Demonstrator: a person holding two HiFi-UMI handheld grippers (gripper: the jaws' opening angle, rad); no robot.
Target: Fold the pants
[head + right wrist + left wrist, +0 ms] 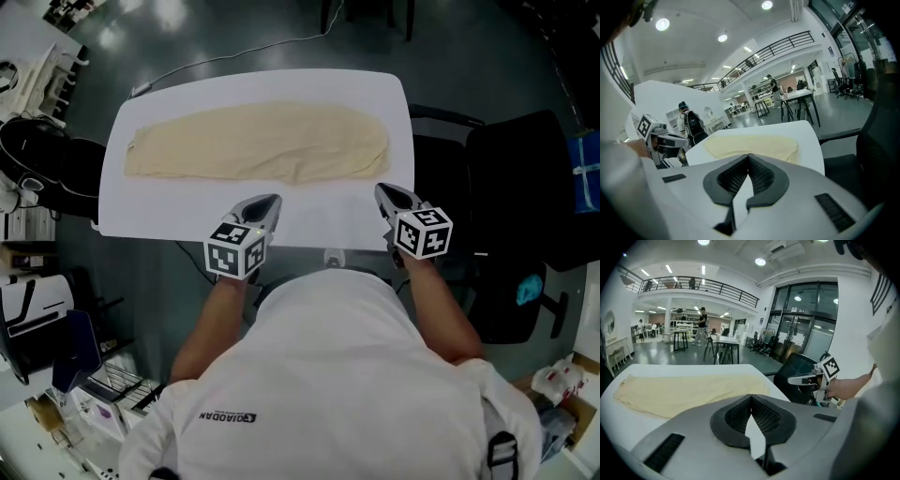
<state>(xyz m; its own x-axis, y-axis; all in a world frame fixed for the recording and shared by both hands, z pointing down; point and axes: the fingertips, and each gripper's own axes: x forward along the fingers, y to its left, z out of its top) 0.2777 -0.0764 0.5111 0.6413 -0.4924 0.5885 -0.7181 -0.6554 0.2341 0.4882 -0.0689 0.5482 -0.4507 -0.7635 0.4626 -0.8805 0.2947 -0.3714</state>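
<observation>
White tabletop (187,211): pants (258,141) flat ahead of both claws. Left claw (270,202), right claw (382,192) closed, empty. Open first, then pinch ends evenly.

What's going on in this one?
A person stands at a white table holding a gripper in each hand. Cream pants lie flat along the table, seemingly already folded lengthwise. The left gripper and right gripper hover over the near edge, fingers closed on nothing, neither touching the pants.
</observation>
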